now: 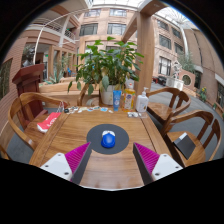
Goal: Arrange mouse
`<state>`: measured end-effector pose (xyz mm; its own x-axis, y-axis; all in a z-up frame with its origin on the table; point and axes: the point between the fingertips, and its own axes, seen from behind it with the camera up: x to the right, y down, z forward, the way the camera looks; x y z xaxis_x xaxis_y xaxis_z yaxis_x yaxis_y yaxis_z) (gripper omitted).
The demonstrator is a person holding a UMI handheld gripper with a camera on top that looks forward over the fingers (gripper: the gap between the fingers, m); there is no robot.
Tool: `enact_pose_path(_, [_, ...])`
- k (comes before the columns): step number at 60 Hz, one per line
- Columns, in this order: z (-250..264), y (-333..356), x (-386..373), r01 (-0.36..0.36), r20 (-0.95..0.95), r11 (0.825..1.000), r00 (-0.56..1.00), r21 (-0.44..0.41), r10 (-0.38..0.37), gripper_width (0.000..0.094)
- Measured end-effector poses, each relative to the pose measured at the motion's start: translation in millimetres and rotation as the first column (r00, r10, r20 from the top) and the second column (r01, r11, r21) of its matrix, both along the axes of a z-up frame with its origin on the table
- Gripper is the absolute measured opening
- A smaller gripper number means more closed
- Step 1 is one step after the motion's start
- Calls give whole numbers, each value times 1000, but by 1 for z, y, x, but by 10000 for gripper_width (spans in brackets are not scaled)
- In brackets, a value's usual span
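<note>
No lettering, number, brand or sign can be read anywhere here. The bottles [129, 99] at the far edge of the bench [70, 132] bear labels, yet their print is too small to make out. The red packet [48, 122] near the bench's left edge shows no legible words either.
</note>
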<state>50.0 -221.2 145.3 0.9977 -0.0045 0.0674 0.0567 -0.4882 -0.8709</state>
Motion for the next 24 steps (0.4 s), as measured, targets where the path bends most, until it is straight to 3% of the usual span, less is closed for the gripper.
enact_pose_path(24, [4, -41, 3, -7, -1, 1000, 1000, -6, 7, 854])
